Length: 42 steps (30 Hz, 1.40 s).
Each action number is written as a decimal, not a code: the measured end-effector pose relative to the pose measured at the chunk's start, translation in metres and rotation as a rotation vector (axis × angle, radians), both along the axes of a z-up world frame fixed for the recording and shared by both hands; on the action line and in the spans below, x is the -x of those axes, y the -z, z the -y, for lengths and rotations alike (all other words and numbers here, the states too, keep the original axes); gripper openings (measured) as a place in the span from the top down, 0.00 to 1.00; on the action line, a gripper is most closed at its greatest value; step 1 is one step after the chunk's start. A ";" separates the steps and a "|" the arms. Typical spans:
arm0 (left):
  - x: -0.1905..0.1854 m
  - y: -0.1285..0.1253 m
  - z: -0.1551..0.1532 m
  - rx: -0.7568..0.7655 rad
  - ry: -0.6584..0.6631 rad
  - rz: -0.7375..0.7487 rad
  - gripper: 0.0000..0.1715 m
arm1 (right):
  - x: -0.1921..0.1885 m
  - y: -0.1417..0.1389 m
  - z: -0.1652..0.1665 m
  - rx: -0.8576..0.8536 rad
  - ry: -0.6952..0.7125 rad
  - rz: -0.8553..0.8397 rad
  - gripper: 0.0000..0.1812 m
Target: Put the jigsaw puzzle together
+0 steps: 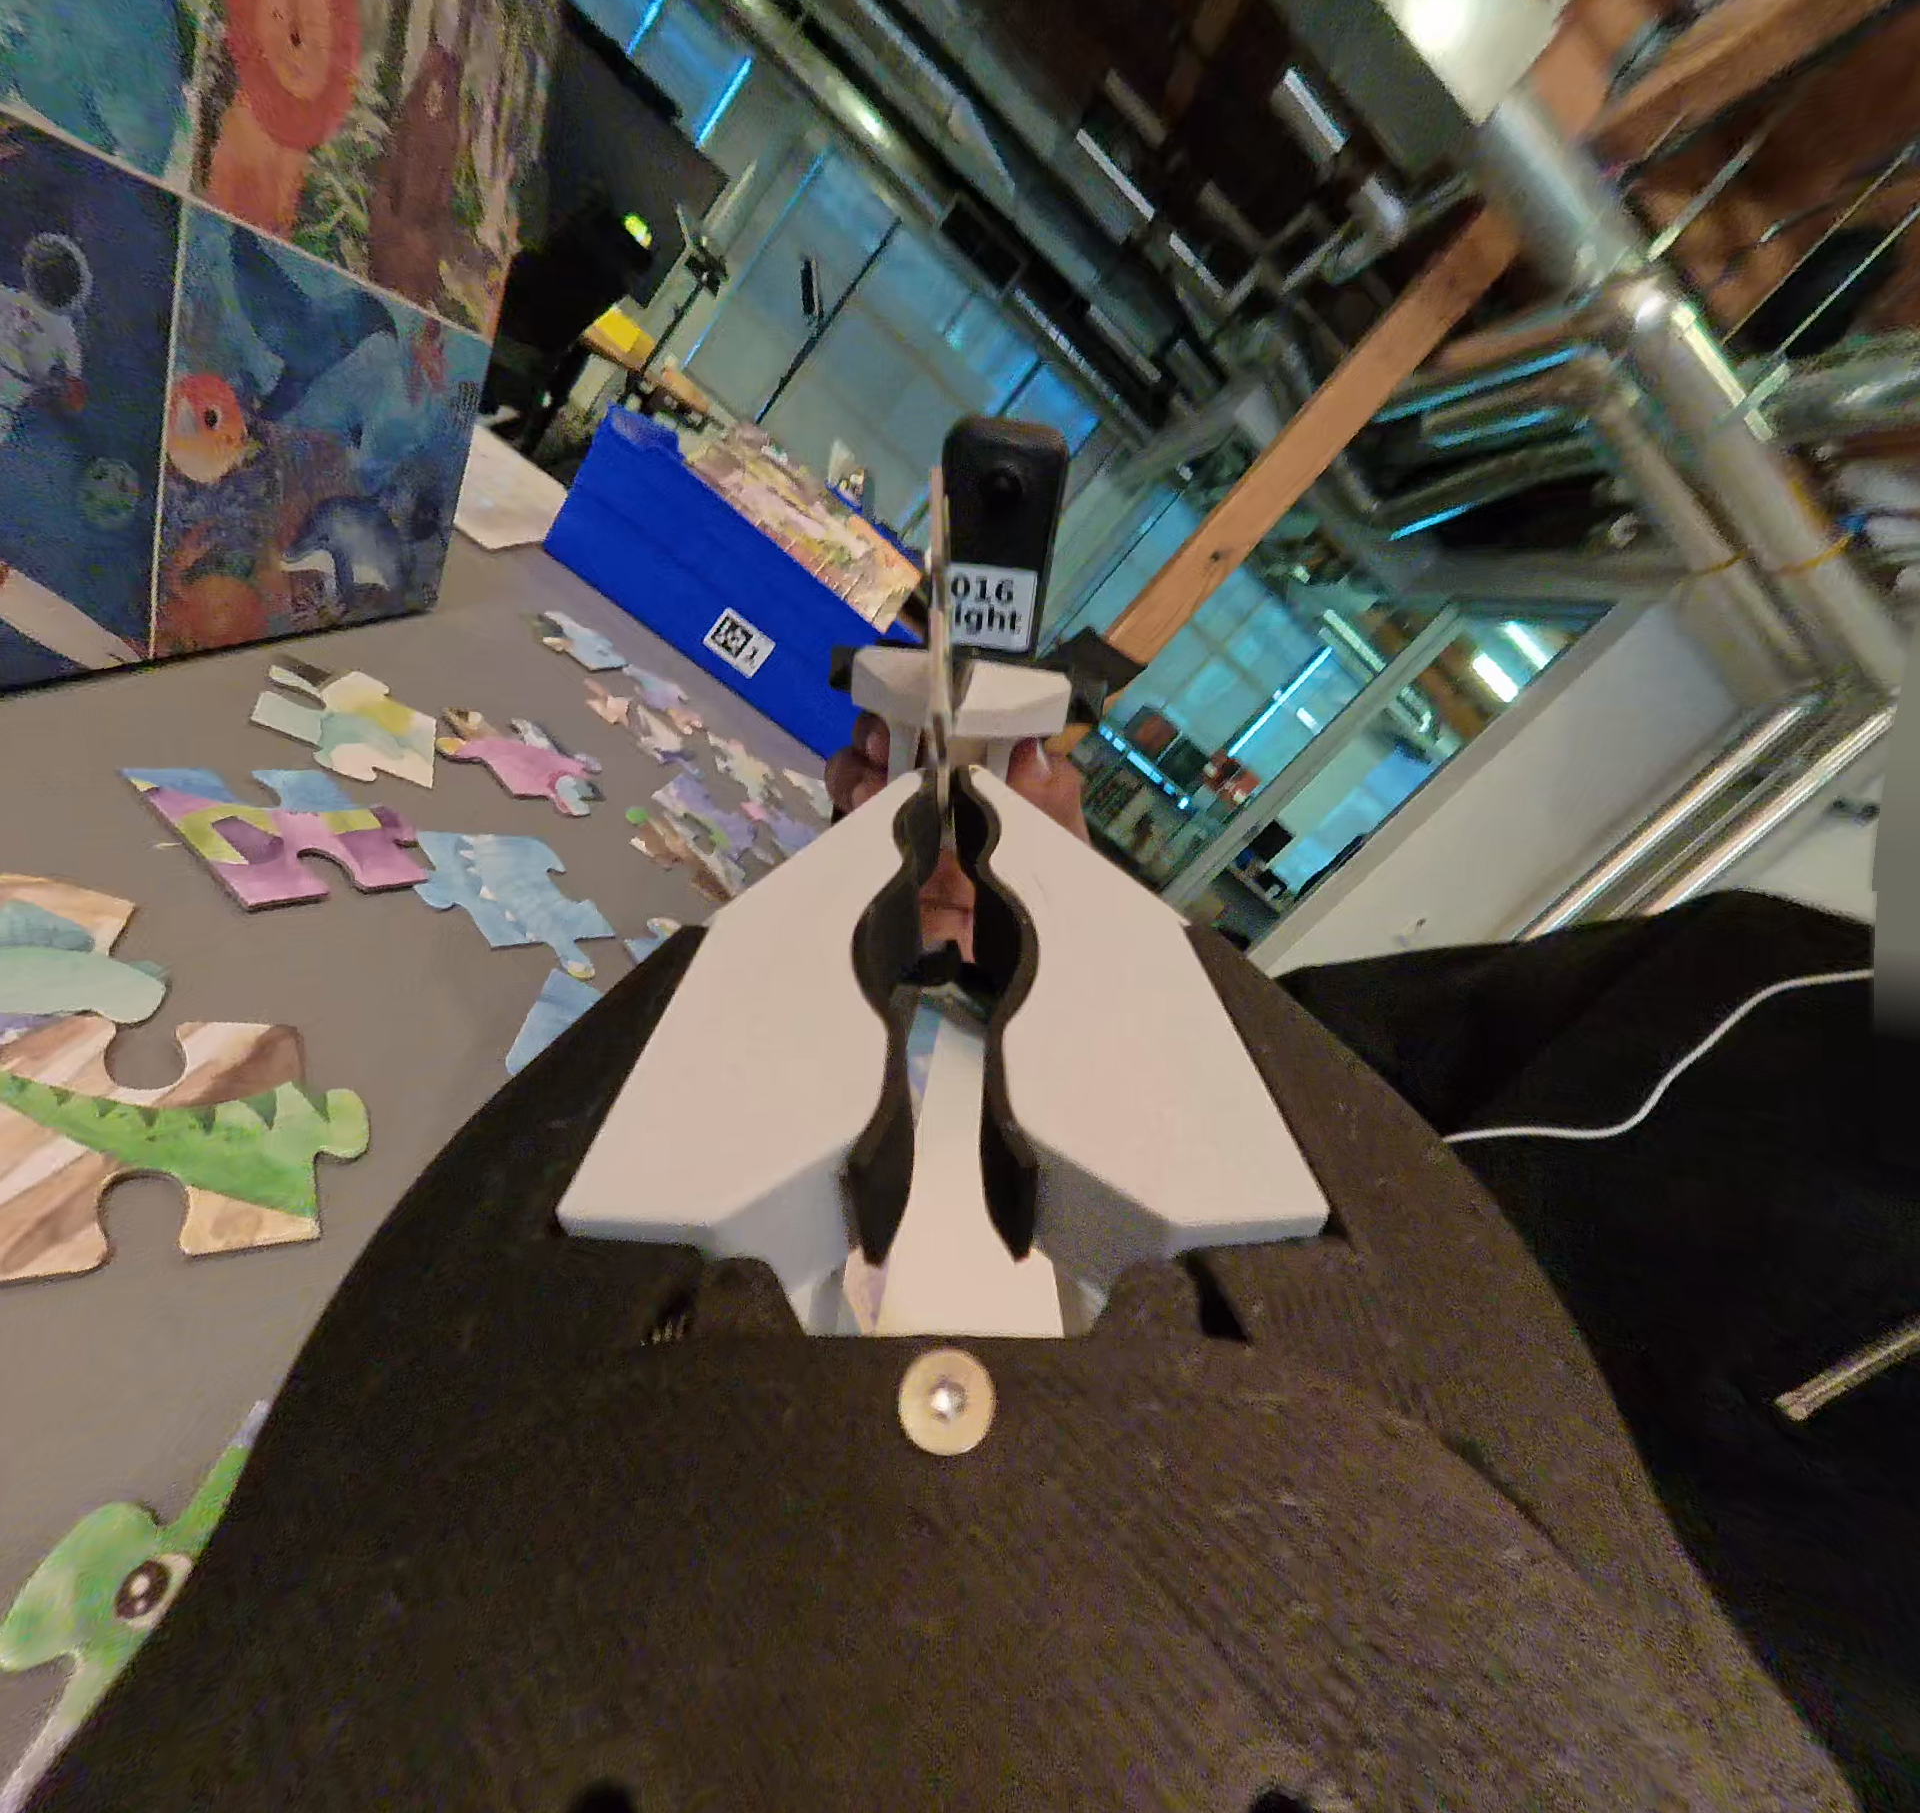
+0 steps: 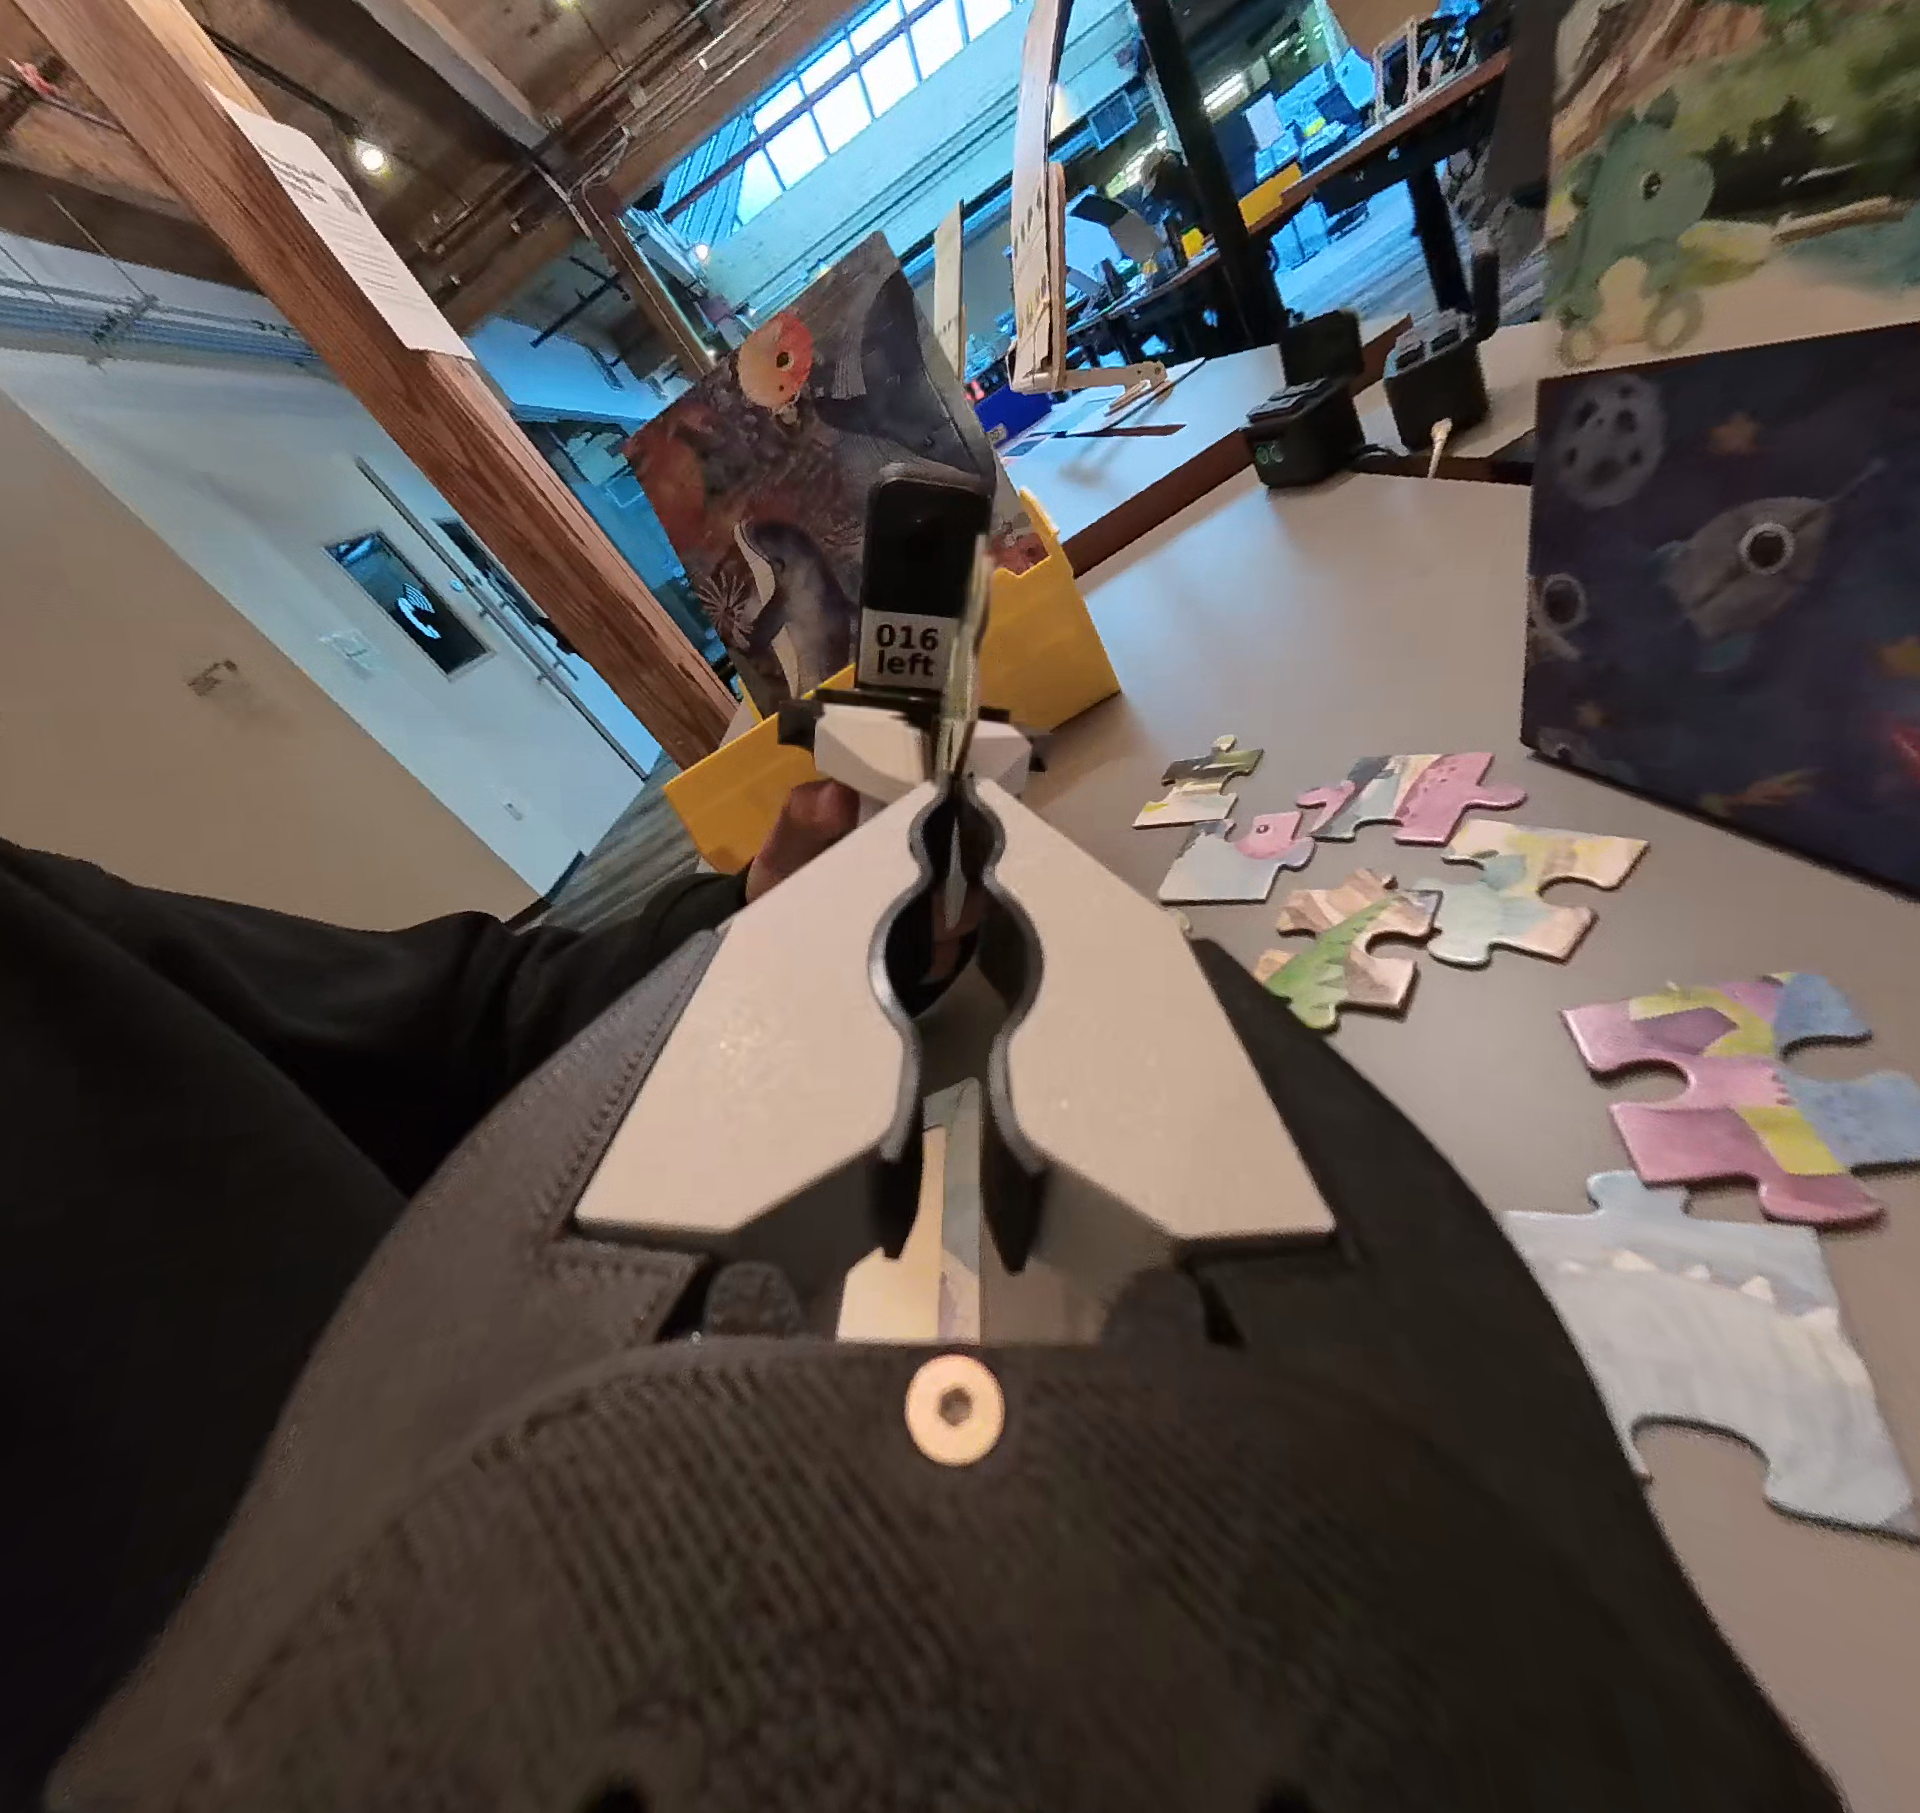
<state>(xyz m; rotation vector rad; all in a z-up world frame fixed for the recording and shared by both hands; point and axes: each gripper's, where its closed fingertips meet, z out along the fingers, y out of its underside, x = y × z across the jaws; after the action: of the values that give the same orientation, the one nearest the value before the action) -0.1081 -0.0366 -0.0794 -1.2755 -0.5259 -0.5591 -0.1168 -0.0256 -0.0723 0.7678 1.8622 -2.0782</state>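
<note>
My left gripper (image 1: 943, 784) and my right gripper (image 2: 951, 799) face each other above the grey table (image 1: 166, 1368). Both are shut on the same thin jigsaw piece (image 1: 940, 745), seen edge-on and held upright between them. The piece also shows in the right wrist view (image 2: 966, 662). The right gripper appears in the left wrist view (image 1: 951, 709), and the left gripper in the right wrist view (image 2: 935, 740). Loose pieces lie on the table: a purple one (image 1: 281, 838), a pale blue one (image 1: 509, 880) and a green-and-brown one (image 1: 177, 1140).
A picture-covered puzzle box (image 1: 208, 257) stands at the back left and a blue bin (image 1: 675, 558) behind the pieces. In the right wrist view there are a yellow bin (image 2: 1049, 641), a dark box (image 2: 1725, 579), black chargers (image 2: 1309, 413) and more pieces (image 2: 1735, 1088). A dark sleeve (image 1: 1558, 1036) reaches in. Less than 4 cm separates the two grippers' tips.
</note>
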 end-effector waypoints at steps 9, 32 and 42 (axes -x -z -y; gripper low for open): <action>-0.001 0.005 -0.005 0.066 -0.022 -0.031 0.93 | 0.068 -0.010 -0.143 -0.007 0.405 0.150 1.00; -0.004 0.011 -0.011 0.073 0.012 -0.013 0.91 | 0.060 0.135 -0.093 -0.887 0.247 -0.087 0.62; -0.003 0.010 -0.009 0.074 0.005 -0.022 0.90 | 0.056 0.116 -0.087 -0.790 0.225 -0.106 0.75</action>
<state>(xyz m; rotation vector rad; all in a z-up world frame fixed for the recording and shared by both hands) -0.1048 -0.0273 -0.0892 -1.3520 -0.5295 -0.5337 -0.1729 0.0612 -0.1886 1.0790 2.8042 -1.4573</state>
